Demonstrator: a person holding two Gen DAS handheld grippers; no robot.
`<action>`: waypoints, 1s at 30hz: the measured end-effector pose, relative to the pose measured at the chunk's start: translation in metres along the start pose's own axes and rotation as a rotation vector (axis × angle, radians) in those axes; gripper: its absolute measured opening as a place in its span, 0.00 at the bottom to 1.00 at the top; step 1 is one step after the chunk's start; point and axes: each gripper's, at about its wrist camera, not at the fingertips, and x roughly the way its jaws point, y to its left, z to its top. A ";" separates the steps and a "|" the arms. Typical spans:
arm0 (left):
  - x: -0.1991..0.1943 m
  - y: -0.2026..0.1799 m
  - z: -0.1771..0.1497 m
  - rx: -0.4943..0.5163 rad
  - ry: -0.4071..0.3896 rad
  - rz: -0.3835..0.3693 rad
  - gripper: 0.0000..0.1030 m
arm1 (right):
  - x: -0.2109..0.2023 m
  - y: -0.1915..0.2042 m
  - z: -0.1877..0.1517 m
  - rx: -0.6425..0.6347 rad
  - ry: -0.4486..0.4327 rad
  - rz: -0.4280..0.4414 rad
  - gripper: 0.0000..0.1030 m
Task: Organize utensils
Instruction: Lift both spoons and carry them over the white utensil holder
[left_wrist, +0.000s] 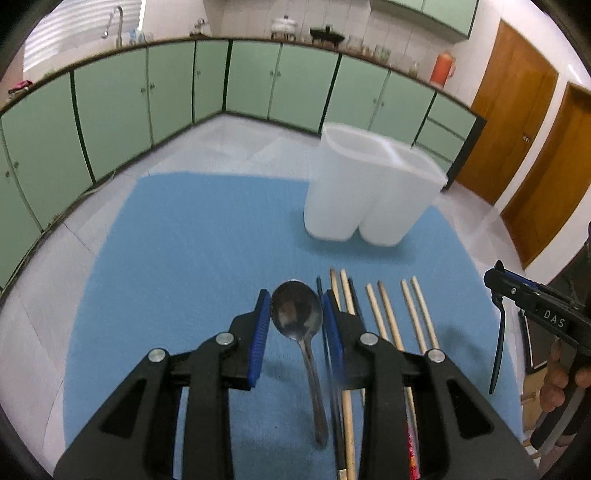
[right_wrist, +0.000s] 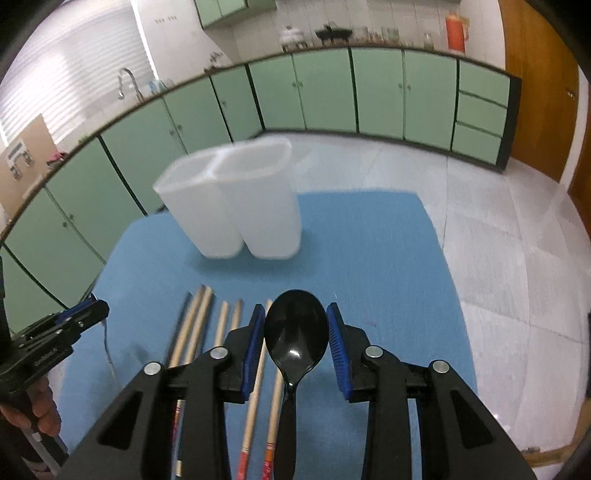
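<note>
In the left wrist view my left gripper (left_wrist: 297, 314) has its blue pads against both sides of a metal spoon's (left_wrist: 298, 314) bowl, which is lifted off the blue mat (left_wrist: 184, 240). In the right wrist view my right gripper (right_wrist: 296, 332) grips a black plastic spoon (right_wrist: 295, 334) by its bowl the same way. Several wooden chopsticks (left_wrist: 384, 314) lie side by side on the mat; they also show in the right wrist view (right_wrist: 199, 325). A white two-compartment holder (left_wrist: 369, 192) stands at the far side of the mat, also in the right wrist view (right_wrist: 236, 203).
The mat lies on a pale tiled floor (right_wrist: 498, 240). Green cabinets (left_wrist: 110, 110) curve around the back and wooden doors (left_wrist: 517, 129) stand at the right. The right gripper and hand show at the edge of the left wrist view (left_wrist: 535, 314).
</note>
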 end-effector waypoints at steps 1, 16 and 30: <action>-0.004 0.001 0.000 -0.003 -0.015 -0.003 0.27 | -0.004 0.000 0.002 -0.004 -0.015 0.003 0.33; -0.049 0.000 0.052 -0.003 -0.218 -0.043 0.27 | -0.030 0.024 0.047 -0.048 -0.202 0.048 0.33; -0.062 -0.031 0.131 0.018 -0.395 -0.053 0.27 | -0.035 0.026 0.118 -0.030 -0.389 0.083 0.33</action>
